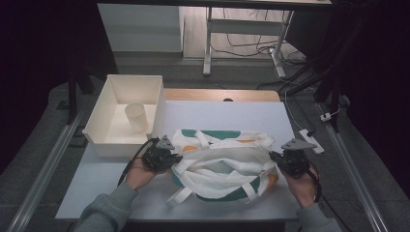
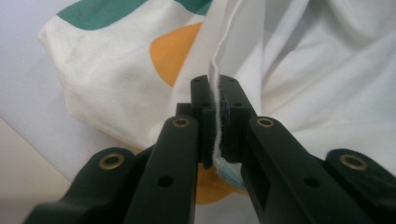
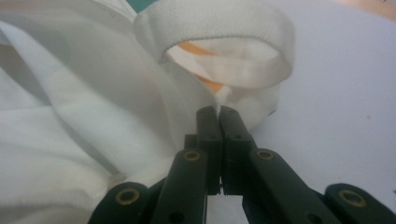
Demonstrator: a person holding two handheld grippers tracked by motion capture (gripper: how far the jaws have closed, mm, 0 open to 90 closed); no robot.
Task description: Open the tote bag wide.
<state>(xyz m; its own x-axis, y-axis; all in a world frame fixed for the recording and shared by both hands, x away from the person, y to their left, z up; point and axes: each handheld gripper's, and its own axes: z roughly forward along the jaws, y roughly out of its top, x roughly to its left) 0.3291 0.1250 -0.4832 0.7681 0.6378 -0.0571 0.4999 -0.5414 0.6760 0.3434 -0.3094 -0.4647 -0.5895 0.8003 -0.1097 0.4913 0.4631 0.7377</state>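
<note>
White canvas tote bag (image 1: pixel 220 164) with green and orange patches lies crumpled mid-table on white table (image 1: pixel 232 113). Left gripper (image 2: pixel 217 116) jaws clamped on bag's left rim edge. Right gripper (image 3: pixel 219 123) jaws closed on right rim edge, below a handle strap loop (image 3: pixel 219 39). White bin (image 1: pixel 126 113) with paper cup (image 1: pixel 136 117) at table's left.
</note>
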